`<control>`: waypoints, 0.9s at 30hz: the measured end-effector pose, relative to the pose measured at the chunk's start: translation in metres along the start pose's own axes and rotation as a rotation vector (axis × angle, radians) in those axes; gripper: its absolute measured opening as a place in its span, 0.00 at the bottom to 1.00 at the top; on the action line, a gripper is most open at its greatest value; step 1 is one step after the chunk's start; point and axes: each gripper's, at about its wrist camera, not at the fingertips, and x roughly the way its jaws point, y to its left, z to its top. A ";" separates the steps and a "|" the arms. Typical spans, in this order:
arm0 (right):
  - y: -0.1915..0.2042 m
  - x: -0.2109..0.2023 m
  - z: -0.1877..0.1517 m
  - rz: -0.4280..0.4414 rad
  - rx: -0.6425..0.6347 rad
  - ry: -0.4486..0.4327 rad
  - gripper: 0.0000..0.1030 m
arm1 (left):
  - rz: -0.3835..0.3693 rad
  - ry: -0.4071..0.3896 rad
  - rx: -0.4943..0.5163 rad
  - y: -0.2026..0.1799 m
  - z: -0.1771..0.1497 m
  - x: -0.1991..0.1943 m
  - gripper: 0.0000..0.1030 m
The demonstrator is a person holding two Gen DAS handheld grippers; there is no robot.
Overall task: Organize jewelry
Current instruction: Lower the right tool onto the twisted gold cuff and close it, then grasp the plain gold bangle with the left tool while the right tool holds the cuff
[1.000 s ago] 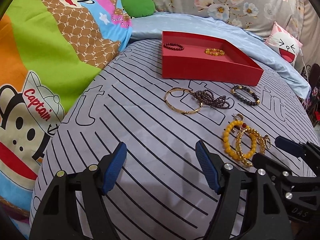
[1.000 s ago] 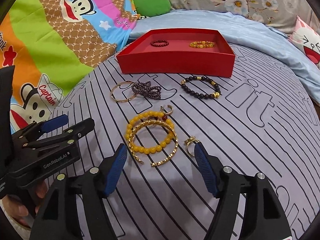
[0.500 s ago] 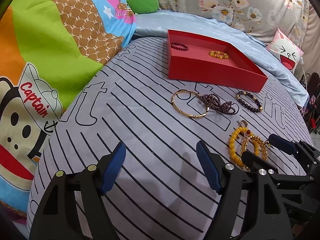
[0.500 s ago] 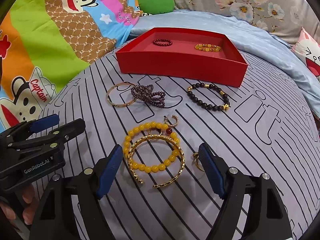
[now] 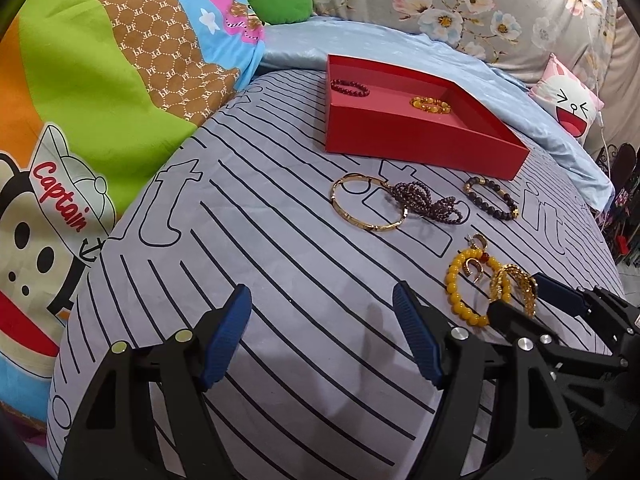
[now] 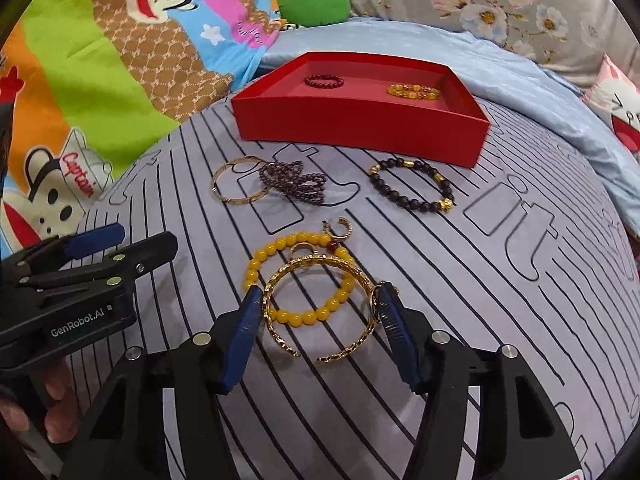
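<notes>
One person's fingers (image 6: pixel 56 420) visible only in right-wrist view

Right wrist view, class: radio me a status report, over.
Right gripper closing around gold chain bangle, not yet gripped. Left gripper open, empty. Yellow bead bracelet underlaps bangle; may snag.

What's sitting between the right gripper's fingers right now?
In the right wrist view, the right gripper, jaws closing, brackets the gold chain bangle overlapping the yellow bead bracelet; a small gold ring lies by the right finger.
</notes>
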 end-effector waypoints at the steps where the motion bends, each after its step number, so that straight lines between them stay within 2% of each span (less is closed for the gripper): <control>1: -0.004 -0.002 0.000 0.001 0.014 -0.005 0.55 | -0.002 -0.001 0.000 -0.001 0.000 0.000 0.67; 6: -0.023 -0.017 0.000 -0.023 0.057 -0.036 0.55 | -0.009 0.001 0.007 -0.005 0.007 0.004 0.68; 13: -0.040 -0.022 0.002 -0.034 0.096 -0.046 0.55 | -0.024 0.000 0.048 -0.021 0.031 0.024 0.81; 20: -0.048 -0.019 0.004 -0.027 0.116 -0.046 0.55 | 0.013 0.046 0.123 -0.037 0.044 0.060 0.81; 27: -0.053 -0.015 0.007 -0.011 0.135 -0.044 0.55 | 0.036 0.061 0.131 -0.036 0.054 0.071 0.80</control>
